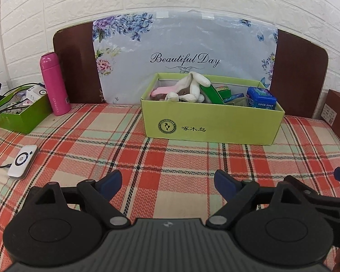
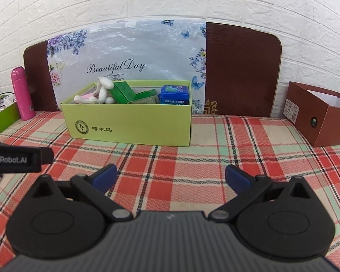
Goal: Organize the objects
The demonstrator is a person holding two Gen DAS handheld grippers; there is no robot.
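2 grippers hover low over the plaid cloth (image 1: 170, 158), the left gripper (image 1: 167, 182) and right gripper (image 2: 171, 178) both spread wide and holding nothing. Far ahead, the light-green box (image 1: 212, 124) holds a plush rabbit (image 1: 188, 88), green cartons (image 1: 213, 93) and a blue container (image 1: 260, 97). The rabbit looks soft and light; pinching its body should hold. The cartons seem light but crushable, best taken across flat sides. The blue container looks rigid, perhaps slick. The cloth offers a soft, grippy surface. A pink flask (image 1: 54, 83) stands far left, a brown box (image 2: 324, 117) right, against a headboard (image 2: 240, 68) and a white brick wall (image 2: 170, 0).
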